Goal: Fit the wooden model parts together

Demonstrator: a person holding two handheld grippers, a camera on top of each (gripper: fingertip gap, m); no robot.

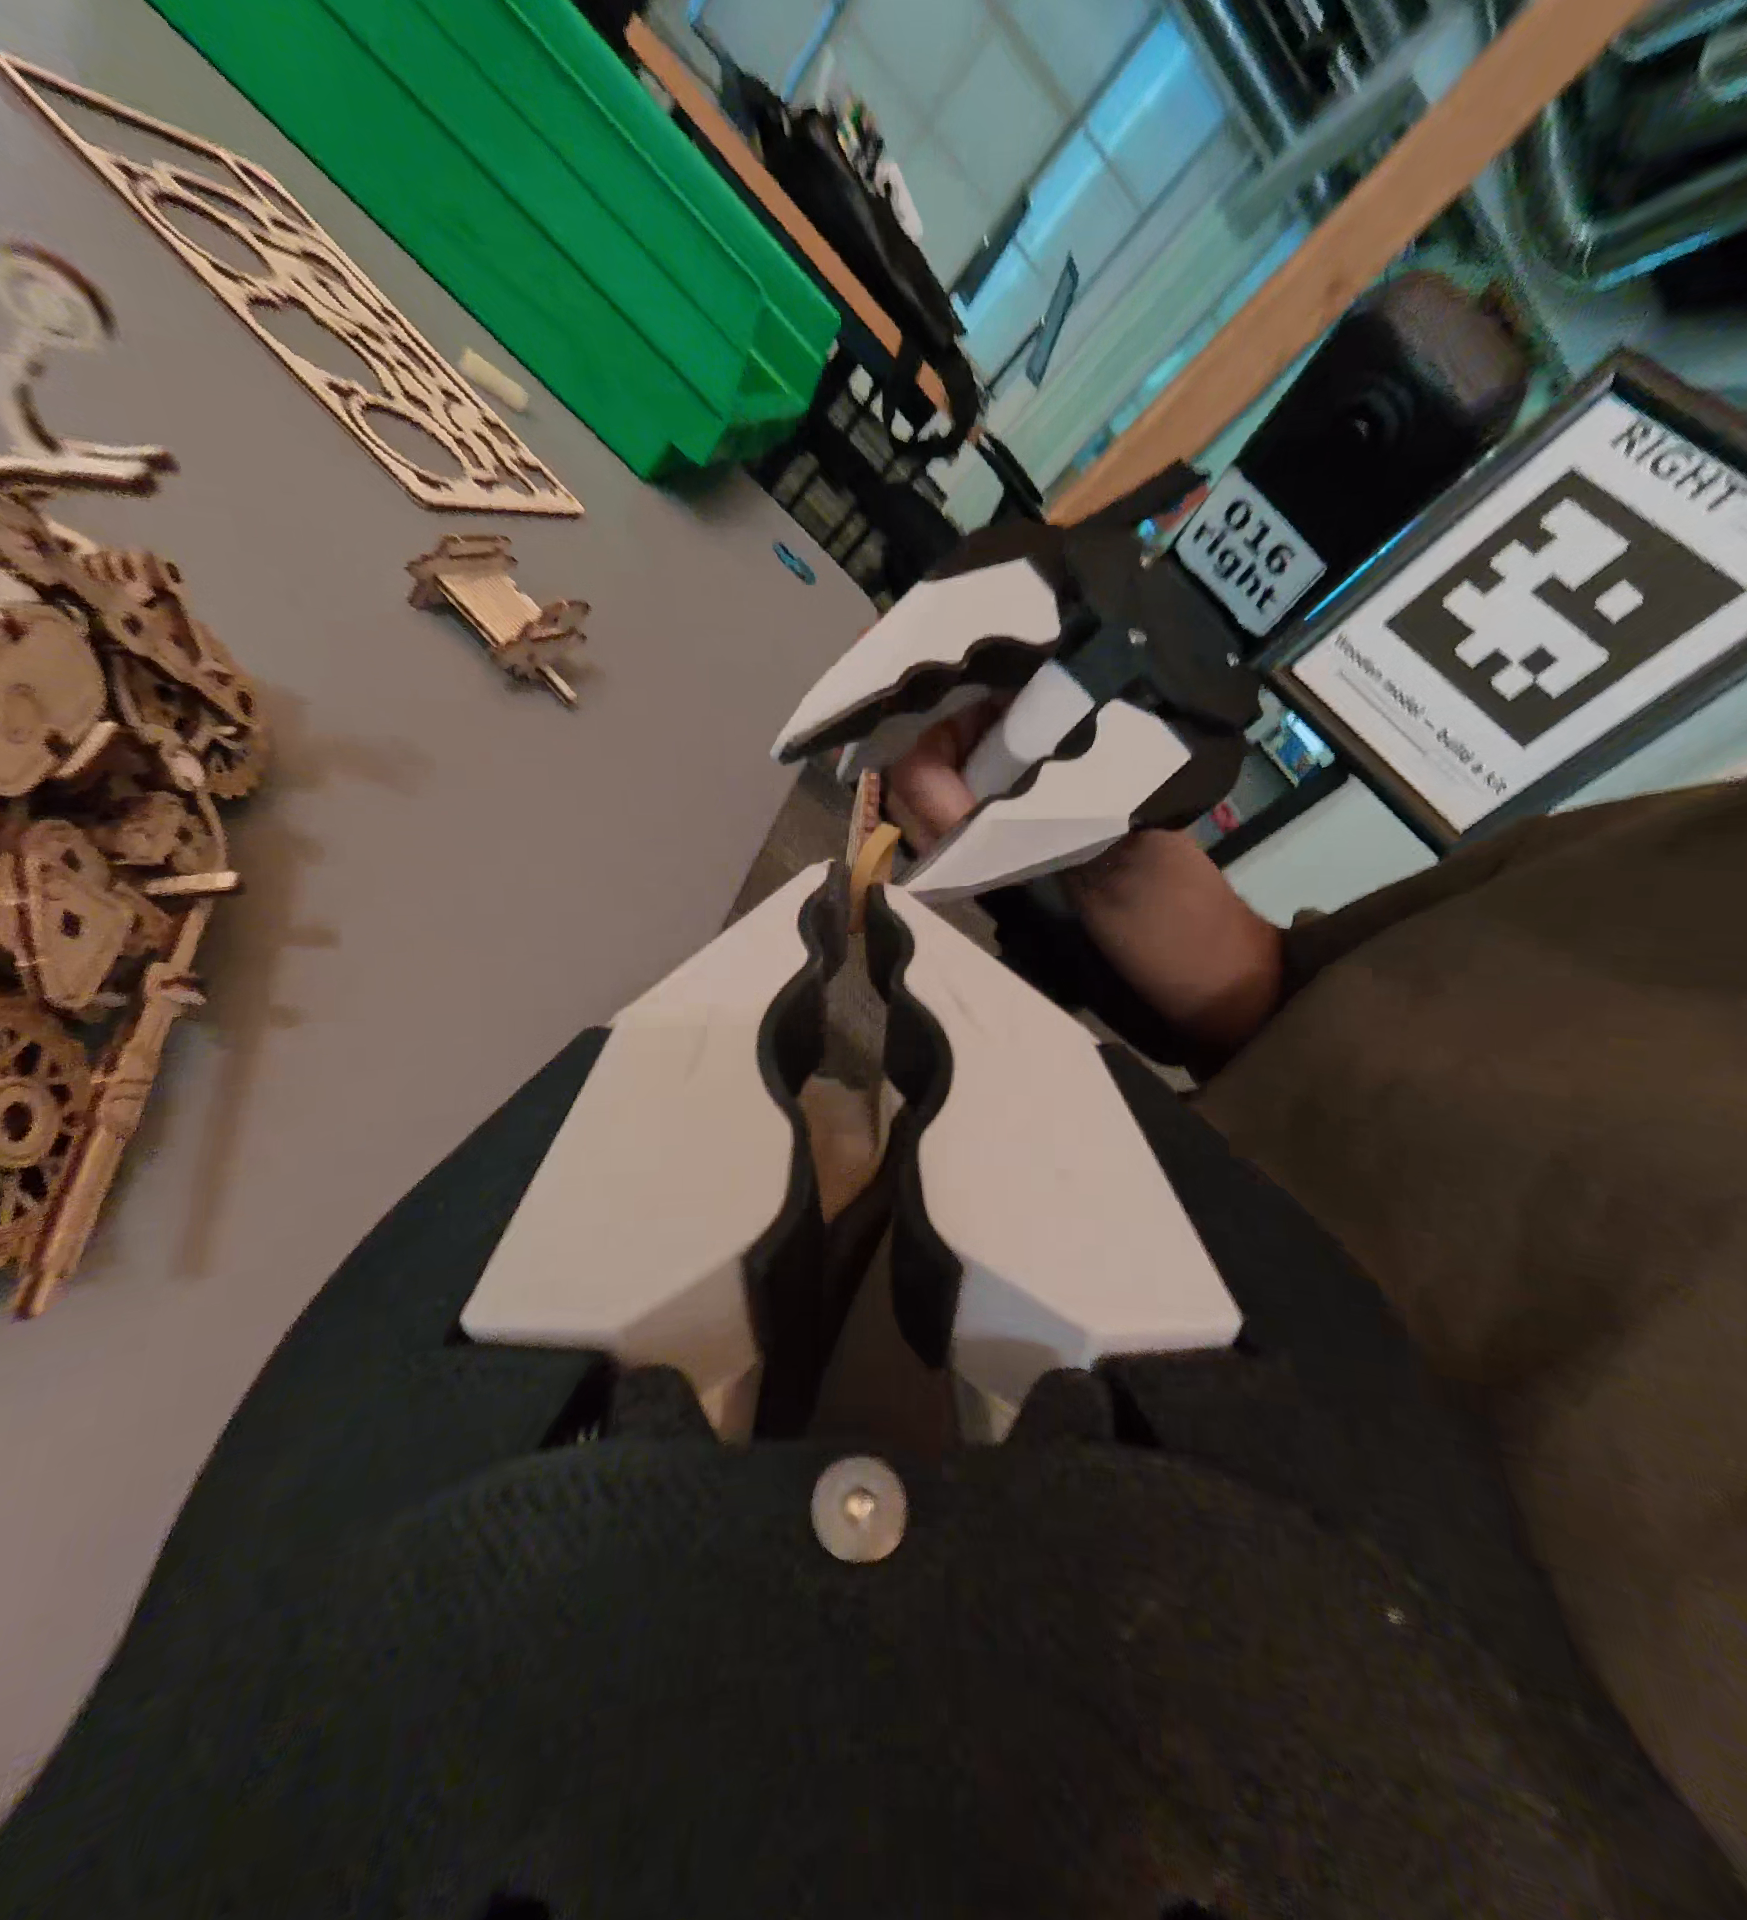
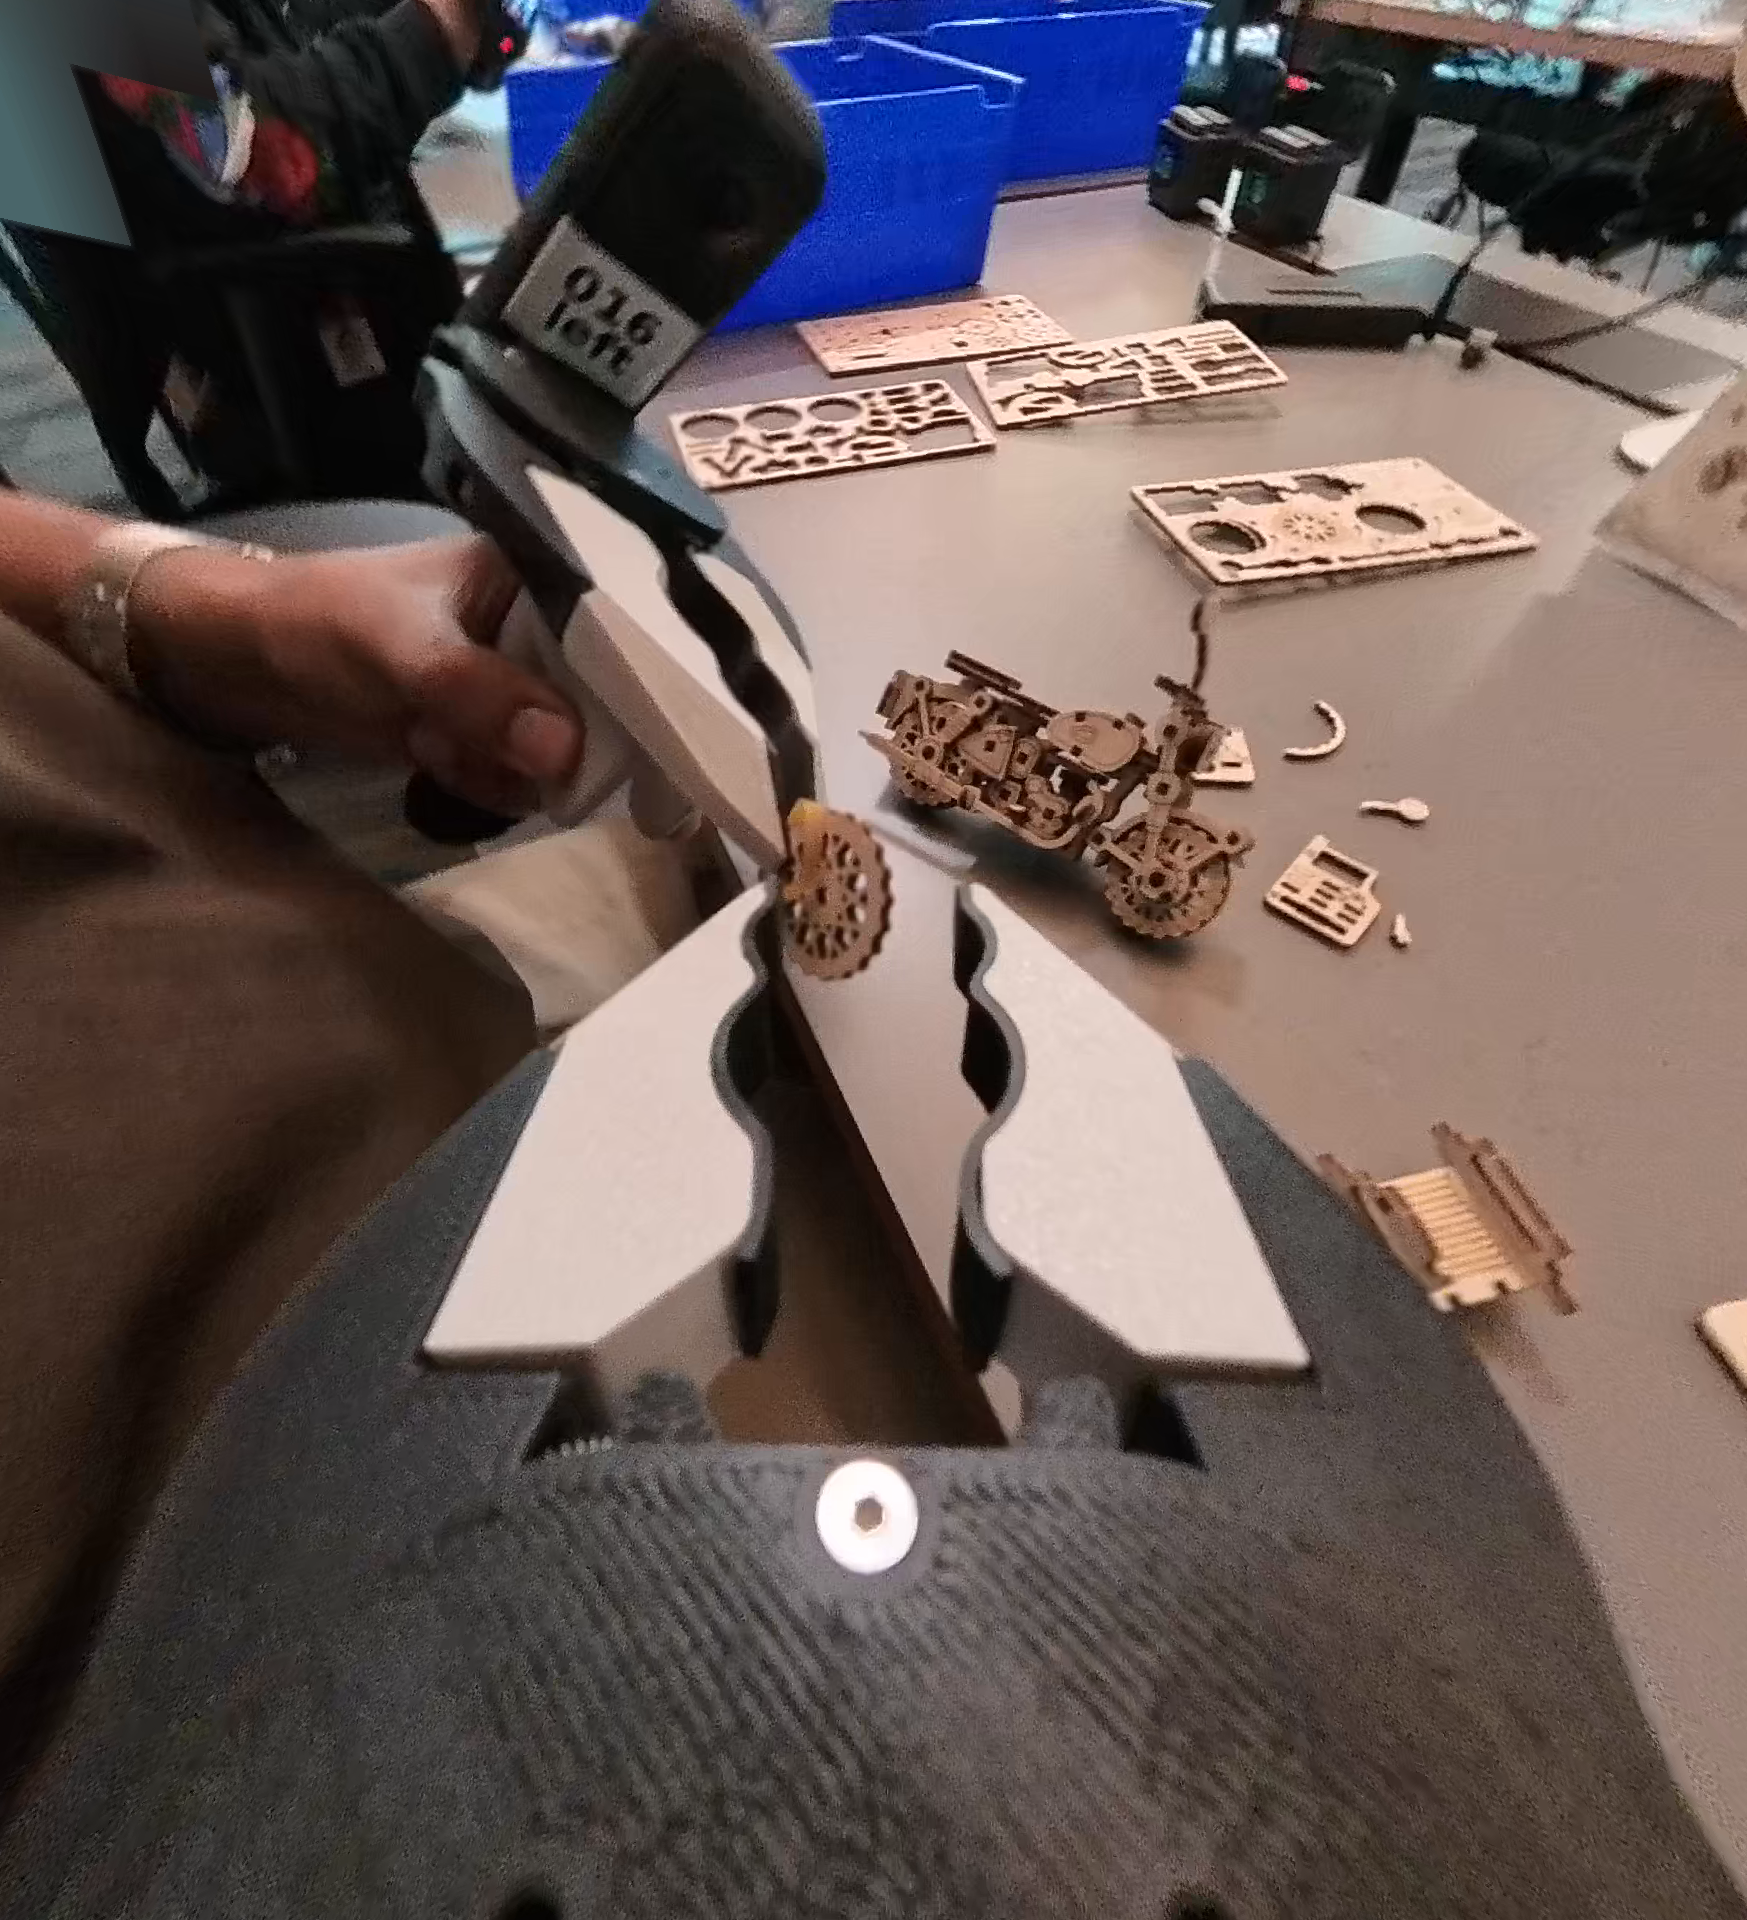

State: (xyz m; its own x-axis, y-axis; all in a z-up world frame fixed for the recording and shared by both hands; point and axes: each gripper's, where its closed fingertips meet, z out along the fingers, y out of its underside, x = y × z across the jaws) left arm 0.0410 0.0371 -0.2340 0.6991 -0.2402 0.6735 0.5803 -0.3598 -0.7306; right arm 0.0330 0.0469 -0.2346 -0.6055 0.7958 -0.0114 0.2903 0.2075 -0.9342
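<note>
My left gripper (image 1: 853, 896) is shut on a small wooden gear wheel (image 1: 864, 821), seen edge-on, with a yellowish band (image 1: 877, 854) at its rim. In the right wrist view the gear wheel (image 2: 838, 906) hangs from the left gripper's (image 2: 791, 826) closed tips, just above the table edge. My right gripper (image 2: 861, 899) is open, with the gear between its fingertips; I cannot tell if they touch it. The right gripper (image 1: 848, 821) also shows in the left wrist view, open. The partly built wooden motorcycle (image 2: 1066, 800) stands on the grey table (image 2: 1471, 987), beyond both grippers.
A small slatted wooden sub-assembly (image 2: 1461, 1226) lies near the right gripper. Loose small parts (image 2: 1321, 894) lie by the motorcycle. Several punched part sheets (image 2: 1331, 525) lie farther back. Blue bins (image 2: 900, 156) and a green bin (image 1: 536, 208) stand at the table's far side. Left and right tips are no more than a few centimetres apart. My right tips are roughly 10 cm from the partly built wooden motorcycle (image 2: 1066, 800). Seen from the left wrist view (image 1: 155, 798) as well.
</note>
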